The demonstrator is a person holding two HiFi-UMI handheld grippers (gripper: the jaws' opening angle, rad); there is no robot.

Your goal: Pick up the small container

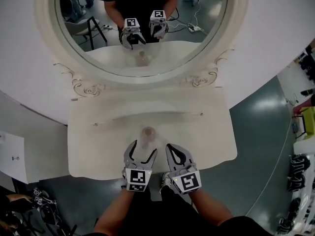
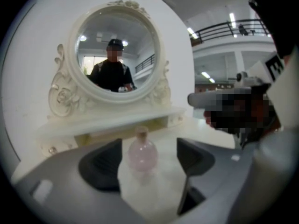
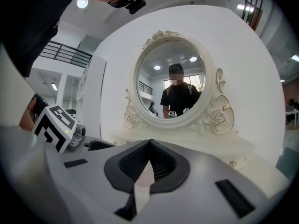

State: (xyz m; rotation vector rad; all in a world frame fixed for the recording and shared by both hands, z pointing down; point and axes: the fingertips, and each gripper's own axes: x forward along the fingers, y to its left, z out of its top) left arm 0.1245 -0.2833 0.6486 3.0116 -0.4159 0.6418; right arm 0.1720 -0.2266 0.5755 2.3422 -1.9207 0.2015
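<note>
The small container (image 1: 148,134) is a pale pink round bottle with a short neck, upright on the cream vanity table (image 1: 96,149). My left gripper (image 1: 141,150) is open just in front of it. In the left gripper view the bottle (image 2: 141,154) stands in the gap between the two dark pads (image 2: 103,166), and neither pad touches it. Close on the right, my right gripper (image 1: 173,150) is shut with nothing held. Its dark pads (image 3: 161,161) meet in the right gripper view.
An oval mirror (image 1: 142,28) in an ornate cream frame rises behind the table and reflects both grippers and the bottle. A low raised shelf (image 1: 147,115) runs along the back of the tabletop. Grey floor surrounds the table, with gear at the right (image 1: 298,168).
</note>
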